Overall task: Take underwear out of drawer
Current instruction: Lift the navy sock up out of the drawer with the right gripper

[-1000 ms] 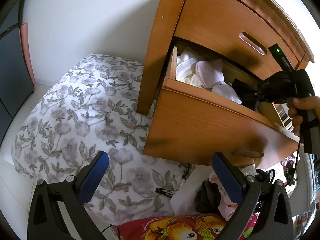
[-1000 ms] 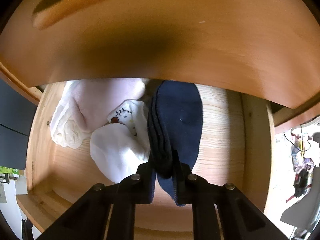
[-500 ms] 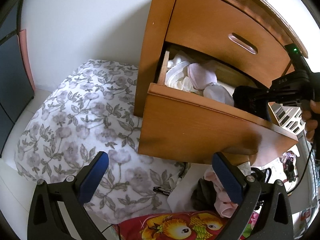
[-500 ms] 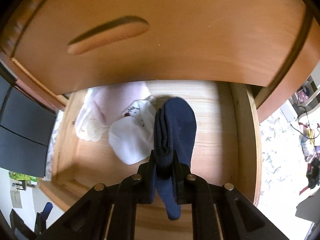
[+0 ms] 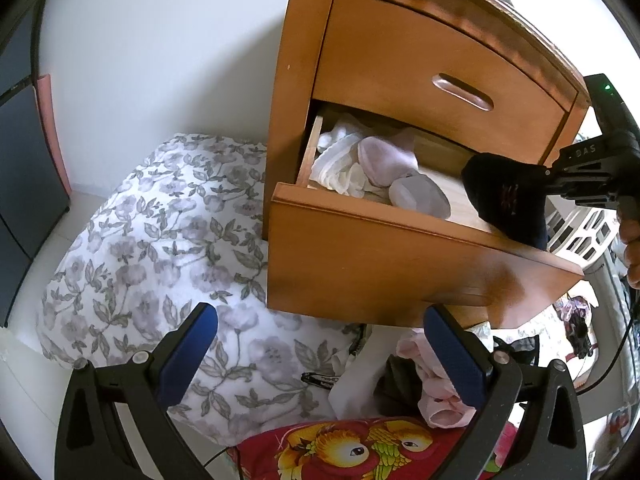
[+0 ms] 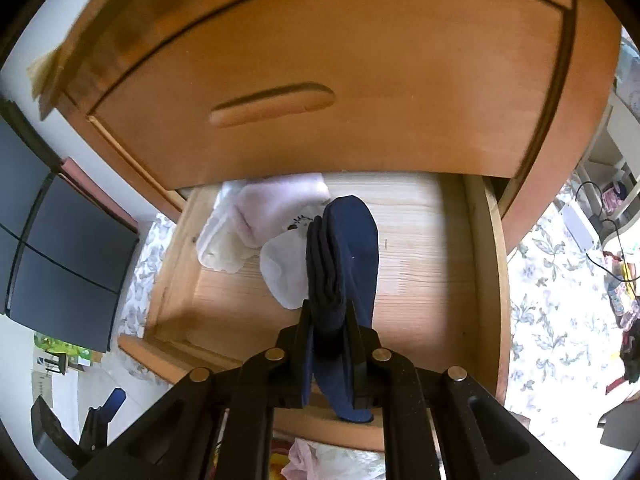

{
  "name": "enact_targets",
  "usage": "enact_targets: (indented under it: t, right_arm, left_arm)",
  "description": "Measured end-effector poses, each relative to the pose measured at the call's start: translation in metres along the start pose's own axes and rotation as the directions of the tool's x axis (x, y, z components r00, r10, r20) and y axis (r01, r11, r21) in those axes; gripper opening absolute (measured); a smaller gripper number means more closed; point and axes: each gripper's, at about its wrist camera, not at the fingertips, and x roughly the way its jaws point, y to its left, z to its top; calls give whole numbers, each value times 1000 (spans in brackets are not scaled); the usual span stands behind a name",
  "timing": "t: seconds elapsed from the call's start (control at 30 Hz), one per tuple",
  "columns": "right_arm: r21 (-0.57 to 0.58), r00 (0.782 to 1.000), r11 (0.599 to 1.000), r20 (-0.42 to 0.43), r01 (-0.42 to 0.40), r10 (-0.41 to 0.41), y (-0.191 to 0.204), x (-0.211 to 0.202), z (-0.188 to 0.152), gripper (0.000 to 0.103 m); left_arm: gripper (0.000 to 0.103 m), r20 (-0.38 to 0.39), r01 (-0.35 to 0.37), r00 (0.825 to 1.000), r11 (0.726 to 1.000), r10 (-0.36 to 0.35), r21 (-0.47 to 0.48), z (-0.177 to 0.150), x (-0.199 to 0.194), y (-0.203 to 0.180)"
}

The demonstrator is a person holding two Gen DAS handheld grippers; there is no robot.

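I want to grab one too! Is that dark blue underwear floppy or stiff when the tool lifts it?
Probably floppy: the dark blue underwear hangs in soft folds from the right tool, its end drooping below the pinch. It likely weighs little, since a narrow pinch carries the whole bundle clear of the drawer. It probably won't slip, as the cloth bunches between the pads.

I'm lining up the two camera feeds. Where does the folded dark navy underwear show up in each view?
Left wrist view: the folded dark navy underwear hangs at right, over the open wooden drawer's front corner, clamped in the right hand-held gripper.
Right wrist view: centre, pinched between the fingers, above the drawer's floor.
Shared landmark: the pale pink and white clothes in the drawer's left part.
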Motion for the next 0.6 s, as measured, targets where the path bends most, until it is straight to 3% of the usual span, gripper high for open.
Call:
enact_targets:
  t: [0.6]
  right_arm:
    - [-31,992,997,101,-74,77,7,-61,-13,12]
  left_arm:
    - [103,32,-11,999,999,10,30,-2,-22,-17]
